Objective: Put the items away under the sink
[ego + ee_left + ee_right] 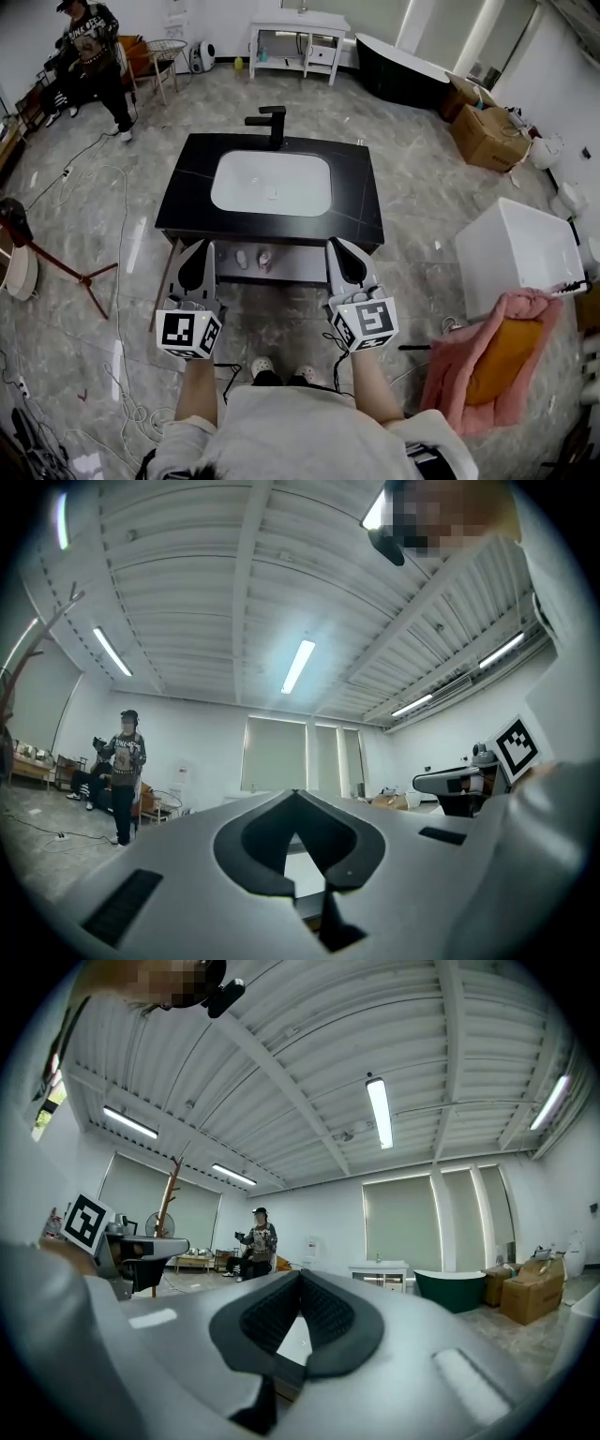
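While the left gripper (201,248) and right gripper (338,247) hang side by side before the black-topped vanity table (187,202) with its white rectangular sink (272,169), both pairs of jaws sit pressed together, empty. Beneath the sink, a small white container (242,259) and a small pinkish container (265,258) stand on the open shelf (295,274).

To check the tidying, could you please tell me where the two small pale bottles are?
In the head view, the two small pale bottles stand side by side on the open shelf under the black sink counter, left of centre.
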A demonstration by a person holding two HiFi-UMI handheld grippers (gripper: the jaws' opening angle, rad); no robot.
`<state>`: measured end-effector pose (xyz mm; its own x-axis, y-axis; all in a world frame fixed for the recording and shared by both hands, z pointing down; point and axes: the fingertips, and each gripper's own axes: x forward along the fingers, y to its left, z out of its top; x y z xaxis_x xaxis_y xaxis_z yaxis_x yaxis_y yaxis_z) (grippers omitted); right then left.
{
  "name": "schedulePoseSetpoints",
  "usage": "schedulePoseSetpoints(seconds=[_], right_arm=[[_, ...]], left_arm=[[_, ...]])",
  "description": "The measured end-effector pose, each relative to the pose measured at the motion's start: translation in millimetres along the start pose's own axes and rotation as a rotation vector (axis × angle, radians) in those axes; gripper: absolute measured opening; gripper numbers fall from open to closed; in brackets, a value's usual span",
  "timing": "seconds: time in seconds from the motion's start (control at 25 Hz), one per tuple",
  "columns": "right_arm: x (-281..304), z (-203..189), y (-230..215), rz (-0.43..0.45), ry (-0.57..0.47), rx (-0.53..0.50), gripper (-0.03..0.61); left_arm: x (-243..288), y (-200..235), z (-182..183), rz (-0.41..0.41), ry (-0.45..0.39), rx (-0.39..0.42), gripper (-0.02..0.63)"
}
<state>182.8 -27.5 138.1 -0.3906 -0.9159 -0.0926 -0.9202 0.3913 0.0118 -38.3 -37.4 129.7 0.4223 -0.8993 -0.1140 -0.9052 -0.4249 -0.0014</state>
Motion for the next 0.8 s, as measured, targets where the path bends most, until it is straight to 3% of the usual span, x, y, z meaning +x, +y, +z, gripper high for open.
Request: schedulePoseSetpoints(seconds=[0.8], right_arm=[[-21.9,24.5,-13.9,-0.063,-0.046,-0.030,0.011]], left_arm=[[0.1,-11.2,24.0,-0.021,-0.061,-0.009,0.008]])
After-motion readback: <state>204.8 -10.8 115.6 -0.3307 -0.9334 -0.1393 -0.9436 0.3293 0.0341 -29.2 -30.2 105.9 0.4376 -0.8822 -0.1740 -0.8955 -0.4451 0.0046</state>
